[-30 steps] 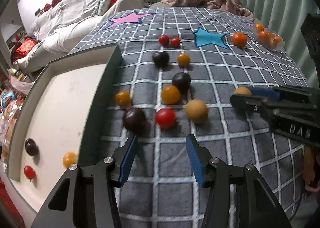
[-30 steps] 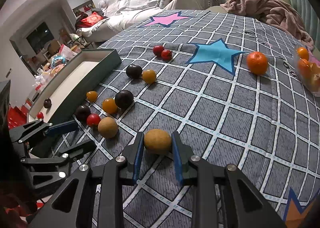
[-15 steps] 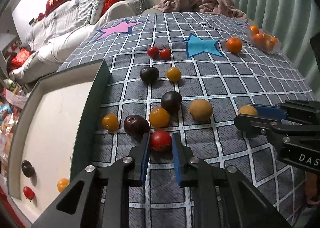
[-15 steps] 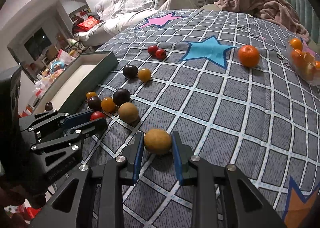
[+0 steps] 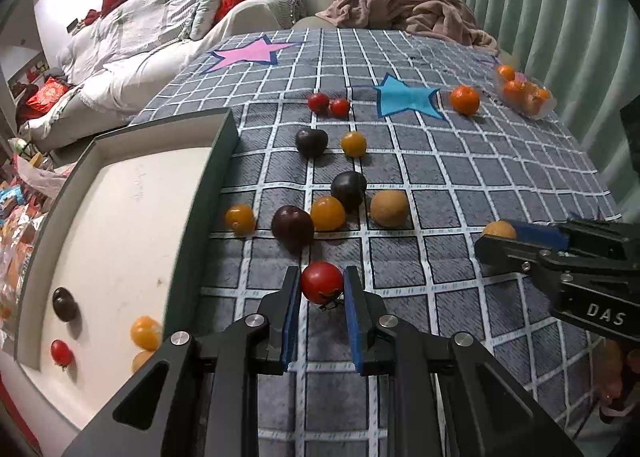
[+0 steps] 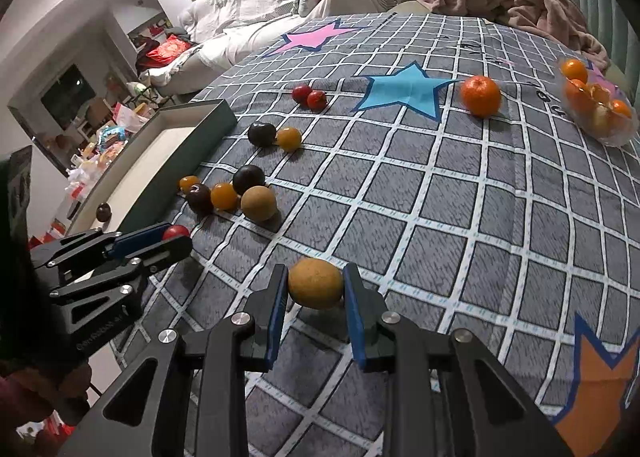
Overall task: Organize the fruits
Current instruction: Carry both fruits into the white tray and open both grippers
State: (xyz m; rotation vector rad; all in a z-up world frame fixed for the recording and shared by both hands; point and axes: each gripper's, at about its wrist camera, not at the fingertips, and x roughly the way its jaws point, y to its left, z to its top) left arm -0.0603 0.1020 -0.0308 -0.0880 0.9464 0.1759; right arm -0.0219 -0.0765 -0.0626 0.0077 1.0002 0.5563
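Observation:
My left gripper (image 5: pixel 321 285) is shut on a red tomato (image 5: pixel 322 281) and holds it just above the grey checked cloth, right of the green-rimmed tray (image 5: pixel 208 197). My right gripper (image 6: pixel 315 284) is shut on a tan round fruit (image 6: pixel 316 283); this fruit also shows in the left wrist view (image 5: pixel 498 230). Loose fruit lies ahead of the left gripper: a dark plum (image 5: pixel 292 226), an orange tomato (image 5: pixel 327 213), another dark plum (image 5: pixel 349 187), a tan fruit (image 5: pixel 389 207) and a small orange tomato (image 5: pixel 240 219). The tray holds a dark plum (image 5: pixel 65 303), a red tomato (image 5: pixel 61 353) and orange tomatoes (image 5: pixel 146 333).
Farther back lie a dark plum (image 5: pixel 311 142), an orange tomato (image 5: pixel 353 144), two red tomatoes (image 5: pixel 328 105), a tangerine (image 5: pixel 464 99) and a clear bowl of tangerines (image 5: pixel 524 95). A sofa with cushions and a pink blanket (image 5: pixel 404 9) stand behind the table.
My left gripper moved forward, closed on the red tomato and drew it back out of the cluster. My right gripper has kept its hold on the tan fruit and lifted slightly.

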